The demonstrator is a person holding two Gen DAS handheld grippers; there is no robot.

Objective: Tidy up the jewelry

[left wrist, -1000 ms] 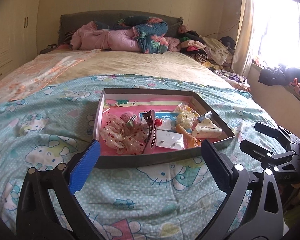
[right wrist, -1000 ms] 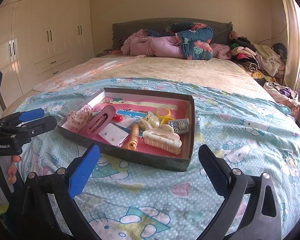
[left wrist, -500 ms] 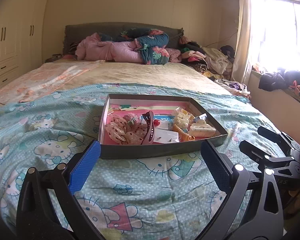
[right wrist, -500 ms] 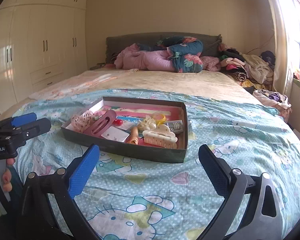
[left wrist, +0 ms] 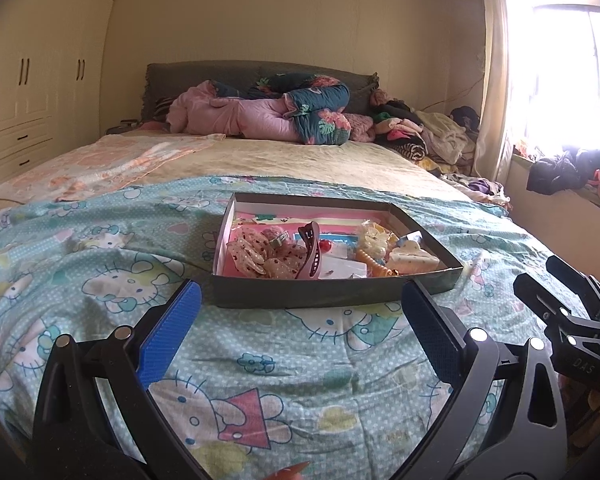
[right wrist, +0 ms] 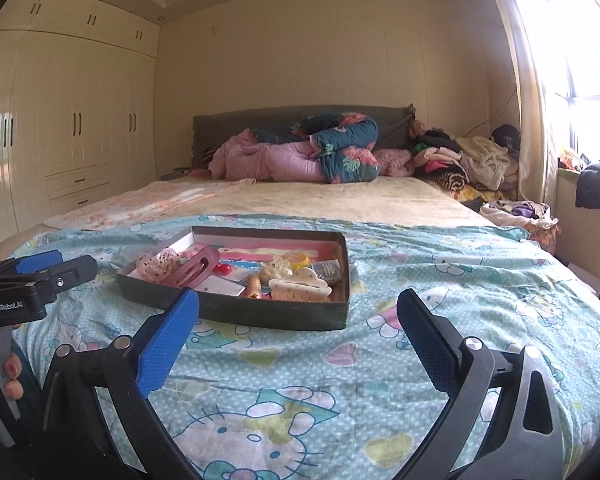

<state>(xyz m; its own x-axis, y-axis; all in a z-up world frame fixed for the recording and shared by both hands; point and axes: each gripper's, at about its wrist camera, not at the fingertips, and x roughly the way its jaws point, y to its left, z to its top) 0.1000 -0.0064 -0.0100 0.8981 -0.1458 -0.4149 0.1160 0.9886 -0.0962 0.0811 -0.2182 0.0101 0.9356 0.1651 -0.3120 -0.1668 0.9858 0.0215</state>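
tray [left wrist: 332, 300] on bed [left wrist: 100, 280], clips heaped inside, likely to stop them scattering | left tool [left wrist: 298, 308] released, empty, short of tray | right tool [right wrist: 298, 320] released, empty, held back | sorting not started

The quilt [left wrist: 100, 280] is soft printed cloth, matt and creased. The tray [left wrist: 332, 294] looks like matt dark cardboard with a paper lining. The pink clip [right wrist: 192, 270] and cream clip [right wrist: 300, 289] are smooth plastic. The pads [right wrist: 168, 344] are blue with a fine rough texture. The wardrobe [right wrist: 72, 128] has a smooth, faintly glossy finish.
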